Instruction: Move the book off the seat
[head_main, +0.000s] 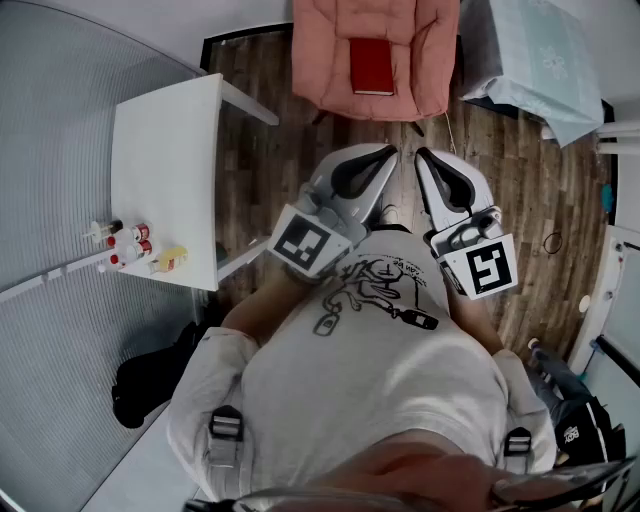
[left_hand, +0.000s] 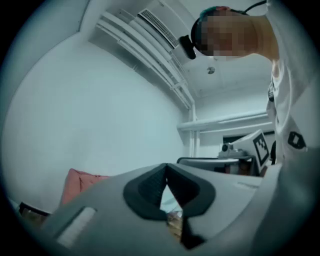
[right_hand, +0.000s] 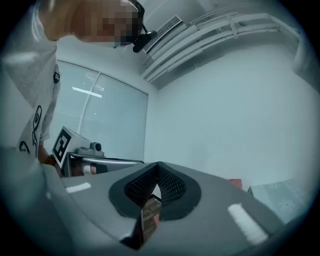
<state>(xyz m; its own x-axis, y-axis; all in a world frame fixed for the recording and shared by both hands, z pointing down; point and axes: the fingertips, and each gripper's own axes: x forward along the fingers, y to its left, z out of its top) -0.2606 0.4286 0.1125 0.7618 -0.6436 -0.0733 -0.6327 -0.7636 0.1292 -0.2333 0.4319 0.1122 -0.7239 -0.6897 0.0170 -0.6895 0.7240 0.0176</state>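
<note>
Both my claws are shut tight and hold nothing. The left claw (head_main: 386, 152) and the right claw (head_main: 424, 156) are raised side by side in front of my chest with their tips close together, pointing far across the room. In each gripper view the dark pads meet at the tip with nothing between them.

The book (head_main: 372, 66) is red and lies flat in the middle of the pink seat (head_main: 318, 72), at the far side of the room. It is well apart from both claws, with bare wooden floor (head_main: 260, 80) between us.

I judge the step in hand to be the reach, and no grip has begun. To do it well I should bring one claw far forward, open it wide before it arrives, and come in low at the book's near edge. The cushion looks soft, so I could press one jaw into it to get under the cover and pinch across the thickness. The white table (head_main: 165, 150) at the left looks a fair place to set the book down.

I count one book, one seat, one table and two claws. At the table's near edge is a cluster of little bottles (head_main: 130, 245), too small to count surely.
</note>
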